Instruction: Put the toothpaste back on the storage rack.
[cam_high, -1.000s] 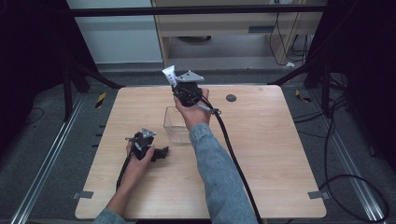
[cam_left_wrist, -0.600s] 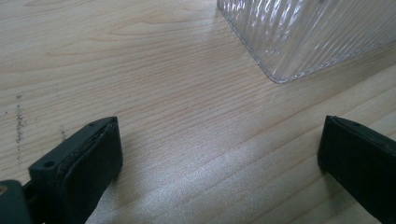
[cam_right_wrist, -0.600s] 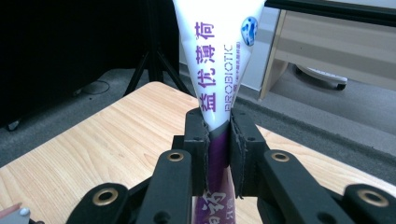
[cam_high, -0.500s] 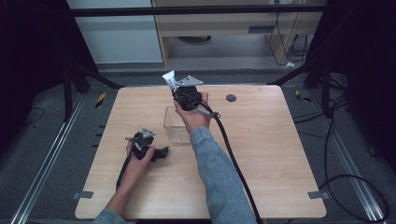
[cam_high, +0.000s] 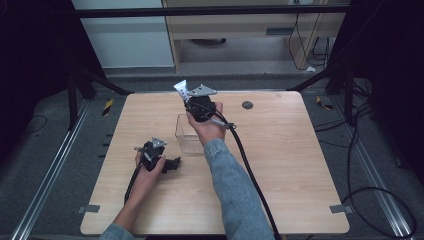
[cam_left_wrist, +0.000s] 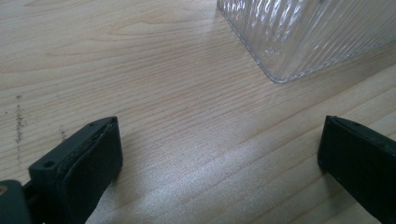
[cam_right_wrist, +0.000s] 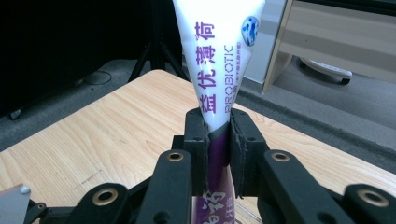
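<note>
The right hand-held gripper (cam_high: 186, 98) pinched the toothpaste tube (cam_high: 180, 90), unmoved beyond the clear box (cam_high: 189, 135). Nothing had shifted. The left hand-held gripper (cam_left_wrist: 219, 154) rested spread beside that box.

The wooden table (cam_high: 300, 165) has a small dark round mark (cam_high: 247, 105) near its far edge. Behind the table stands a light cabinet (cam_high: 240, 30). Black cables (cam_high: 370, 195) lie on the grey floor (cam_high: 45, 155) at the right side.

The table (cam_high: 300, 165) is bright under light from above; the room around it is dark; close-up wood looks soft and blurry.
</note>
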